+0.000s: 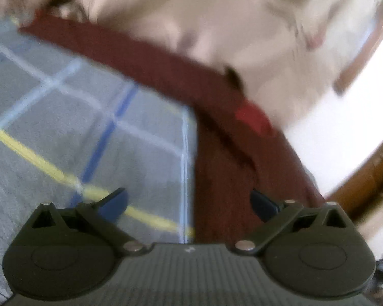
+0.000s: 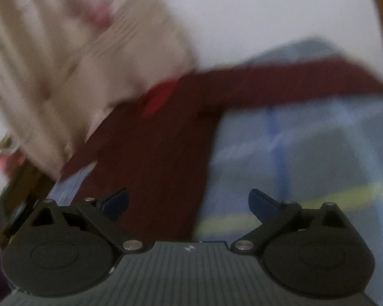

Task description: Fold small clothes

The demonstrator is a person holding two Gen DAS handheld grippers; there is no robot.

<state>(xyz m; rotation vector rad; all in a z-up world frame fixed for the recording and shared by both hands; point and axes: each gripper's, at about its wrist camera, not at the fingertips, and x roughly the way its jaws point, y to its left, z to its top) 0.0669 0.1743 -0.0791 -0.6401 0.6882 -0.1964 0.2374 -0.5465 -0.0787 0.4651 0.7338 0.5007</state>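
Garment: maroon top (image 1: 145,58) lies on checked sheet (image 1: 63,127), sleeve spread out.
Left gripper (image 1: 189,204): jaws released, empty.
Right gripper (image 2: 189,204): jaws released, empty.
Technique: pinch the sleeve edge squarely, then fold it across the body.

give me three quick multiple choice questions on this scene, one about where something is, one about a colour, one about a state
1. What does the dark garment lie on?
A. a grey sheet with blue, white and yellow lines
B. a bare wooden floor
C. a green plastic tray

2. What colour is the garment?
A. bright green
B. dark red
C. white

3. How do the right tongs stand?
A. shut on the garment
B. shut on nothing
C. open, nothing pressed between the fingers

Answers:
1. A, the left wrist view shows the garment spread over the grey lined sheet.
2. B, both views show maroon cloth with a brighter red tag near the collar.
3. C, the blue fingertips stand wide apart with the garment only lying beyond them.
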